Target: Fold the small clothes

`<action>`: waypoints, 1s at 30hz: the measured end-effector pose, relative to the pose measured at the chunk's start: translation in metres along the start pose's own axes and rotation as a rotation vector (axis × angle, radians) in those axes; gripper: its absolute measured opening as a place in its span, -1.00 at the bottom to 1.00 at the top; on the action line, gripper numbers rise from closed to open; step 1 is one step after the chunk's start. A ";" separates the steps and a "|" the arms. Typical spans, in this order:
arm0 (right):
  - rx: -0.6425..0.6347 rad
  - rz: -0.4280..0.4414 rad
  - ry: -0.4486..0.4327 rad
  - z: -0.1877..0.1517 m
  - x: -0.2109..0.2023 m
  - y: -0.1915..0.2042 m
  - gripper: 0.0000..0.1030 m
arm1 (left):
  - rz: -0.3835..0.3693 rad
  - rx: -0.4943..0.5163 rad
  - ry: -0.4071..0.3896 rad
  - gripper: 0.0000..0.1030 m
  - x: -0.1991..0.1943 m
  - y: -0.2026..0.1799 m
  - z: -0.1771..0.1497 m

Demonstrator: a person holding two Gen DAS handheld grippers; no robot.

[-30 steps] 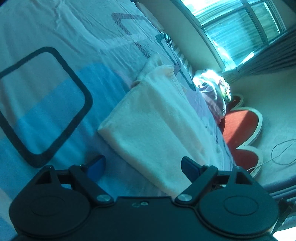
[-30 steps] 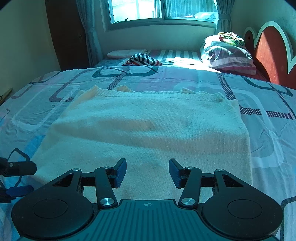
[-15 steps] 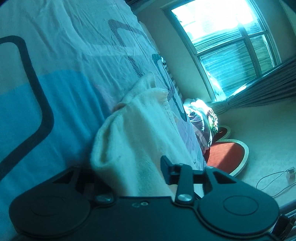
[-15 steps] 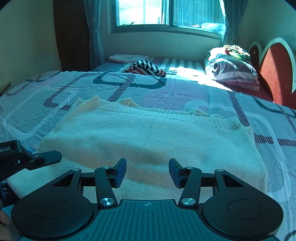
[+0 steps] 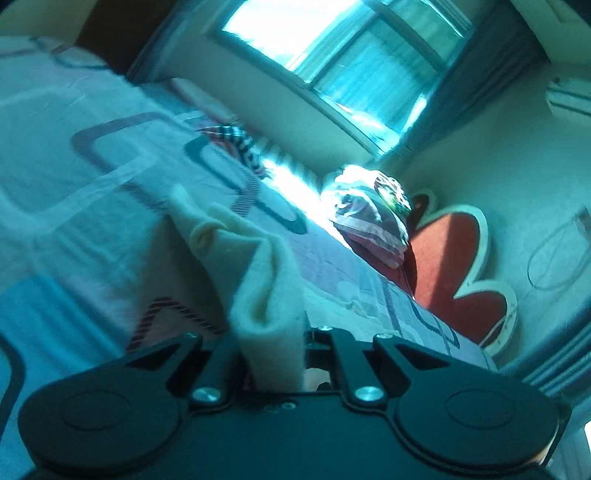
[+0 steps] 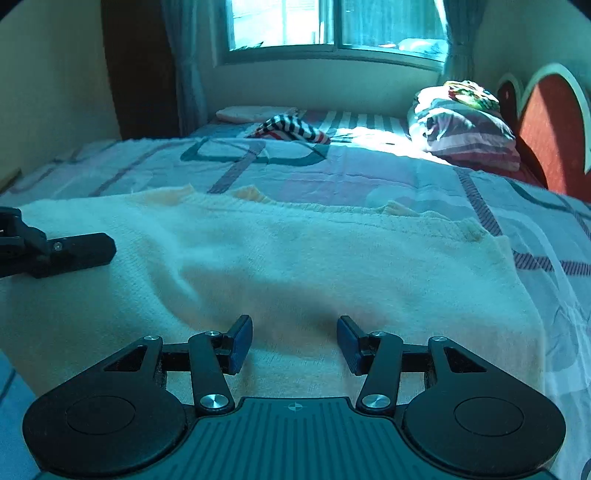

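A cream knitted garment (image 6: 295,266) lies spread on the patterned bed sheet (image 6: 332,173). My left gripper (image 5: 271,354) is shut on the garment's left edge (image 5: 266,295) and holds it lifted off the sheet in a bunched fold. Its black finger also shows at the left of the right wrist view (image 6: 74,251). My right gripper (image 6: 293,343) is open and empty, low over the garment's near edge, blue pads (image 6: 242,341) apart.
A striped garment (image 6: 291,129) and a pale pillow (image 6: 251,112) lie at the bed's far end. A pile of bedding (image 6: 461,125) sits by the red headboard (image 6: 550,129) on the right. A window (image 6: 332,22) is behind.
My left gripper closed on the garment's left edge and lifted it, swinging its view up toward the window. My right gripper moved slightly forward and stayed open.
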State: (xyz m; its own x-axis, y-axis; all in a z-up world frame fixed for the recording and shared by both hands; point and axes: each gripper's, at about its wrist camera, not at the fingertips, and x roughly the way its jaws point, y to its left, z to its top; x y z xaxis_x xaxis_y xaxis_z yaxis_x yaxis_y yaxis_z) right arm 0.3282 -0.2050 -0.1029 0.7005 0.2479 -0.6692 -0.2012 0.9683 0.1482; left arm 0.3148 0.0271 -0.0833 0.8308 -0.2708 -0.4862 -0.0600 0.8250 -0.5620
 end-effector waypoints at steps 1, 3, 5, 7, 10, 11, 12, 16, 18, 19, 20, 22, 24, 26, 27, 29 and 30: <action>0.032 -0.008 -0.012 0.001 -0.009 -0.010 -0.02 | -0.019 0.053 0.009 -0.88 0.004 -0.016 0.002; 0.077 -0.031 -0.023 0.002 -0.023 -0.029 -0.02 | -0.057 0.136 0.034 -0.88 0.013 -0.043 -0.003; 0.115 -0.073 -0.031 0.001 -0.036 -0.051 -0.02 | -0.095 0.216 0.069 -0.88 0.023 -0.069 -0.013; 0.151 -0.114 -0.038 -0.004 -0.050 -0.073 -0.02 | -0.135 0.290 0.126 -0.88 0.036 -0.094 -0.031; 0.199 -0.179 -0.036 -0.013 -0.069 -0.105 -0.02 | -0.152 0.370 0.216 -0.88 0.056 -0.116 -0.063; 0.213 -0.194 -0.033 -0.016 -0.073 -0.113 -0.02 | -0.147 0.396 0.247 -0.87 0.062 -0.120 -0.074; 0.229 -0.206 -0.028 -0.020 -0.079 -0.122 -0.02 | -0.139 0.425 0.279 -0.83 0.068 -0.123 -0.084; 0.300 -0.191 -0.039 -0.026 -0.098 -0.143 -0.02 | -0.108 0.465 0.324 -0.46 0.071 -0.124 -0.109; 0.320 -0.169 -0.061 -0.023 -0.105 -0.145 -0.02 | -0.141 0.469 0.339 -0.07 0.058 -0.122 -0.107; 0.328 -0.149 -0.075 -0.021 -0.108 -0.145 -0.02 | -0.157 0.468 0.344 0.29 0.050 -0.120 -0.106; 0.335 -0.124 -0.083 -0.017 -0.110 -0.144 -0.02 | -0.168 0.472 0.340 0.39 0.041 -0.119 -0.105; 0.337 -0.070 -0.085 -0.009 -0.105 -0.138 -0.02 | -0.187 0.480 0.329 0.41 0.024 -0.117 -0.100; 0.332 -0.020 -0.077 -0.001 -0.095 -0.133 -0.02 | -0.182 0.454 0.302 0.41 0.009 -0.109 -0.091; 0.329 0.019 -0.054 0.004 -0.081 -0.125 -0.02 | -0.140 0.415 0.257 0.41 -0.001 -0.098 -0.078; 0.328 0.034 -0.044 0.007 -0.073 -0.121 -0.02 | -0.112 0.392 0.236 0.41 -0.003 -0.091 -0.071; 0.344 0.050 -0.032 0.012 -0.060 -0.117 -0.02 | -0.043 0.350 0.203 0.41 -0.001 -0.077 -0.055; 0.369 0.066 -0.026 0.015 -0.052 -0.119 -0.02 | -0.008 0.334 0.194 0.41 0.001 -0.070 -0.048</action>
State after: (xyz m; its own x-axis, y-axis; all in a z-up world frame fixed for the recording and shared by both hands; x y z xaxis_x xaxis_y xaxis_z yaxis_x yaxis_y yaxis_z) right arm 0.3264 -0.3326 -0.0748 0.7123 0.3065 -0.6314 0.0103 0.8949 0.4461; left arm 0.2931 -0.0548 -0.0770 0.7085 -0.3406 -0.6181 0.1568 0.9299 -0.3327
